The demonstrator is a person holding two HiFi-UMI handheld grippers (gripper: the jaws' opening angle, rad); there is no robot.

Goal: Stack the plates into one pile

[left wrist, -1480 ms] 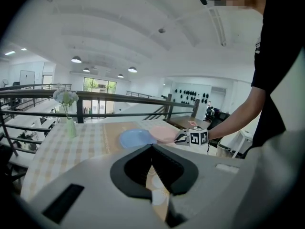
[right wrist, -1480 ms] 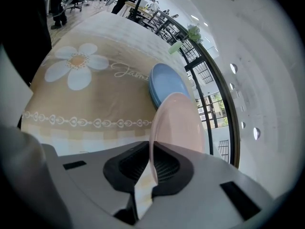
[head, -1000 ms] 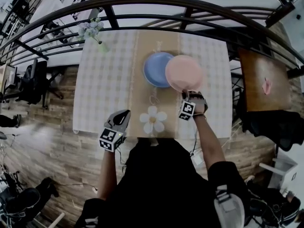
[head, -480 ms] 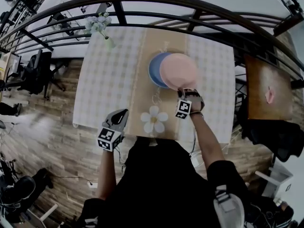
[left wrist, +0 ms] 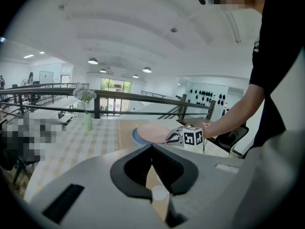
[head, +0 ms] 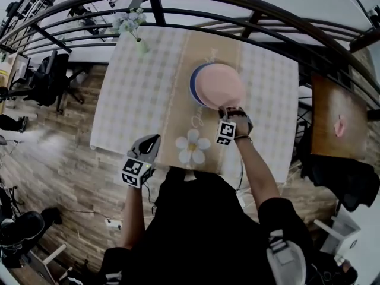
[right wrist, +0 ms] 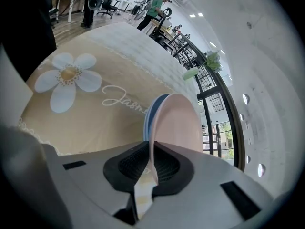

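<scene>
From the head view, my right tongs (head: 229, 115) grip the near rim of the pink plate (head: 218, 86), which reaches out ahead of their tips. A second ago that plate only overlapped the right side of the blue plate (head: 192, 83). Now it covers nearly all of it, and only a thin blue crescent shows on the side toward my left tongs (head: 149, 142). Those wait well apart from the plates, at the near edge of the table (head: 130, 100).

In the left gripper view, the left tongs (left wrist: 152, 148) are pressed together with nothing between them. The pink plate (left wrist: 155, 131) sits over the blue plate (left wrist: 135, 136) far ahead of them, with the right tongs (left wrist: 172, 137) at its rim.

In the right gripper view, the right tongs (right wrist: 152, 168) are clamped on the pink plate (right wrist: 178, 123) by its edge. The blue plate (right wrist: 149, 114) lies right under it, just past the tips, on the runner (right wrist: 95, 113). I can't tell whether the two plates touch. I judge the pile is almost made, with lowering and letting go left.
</scene>
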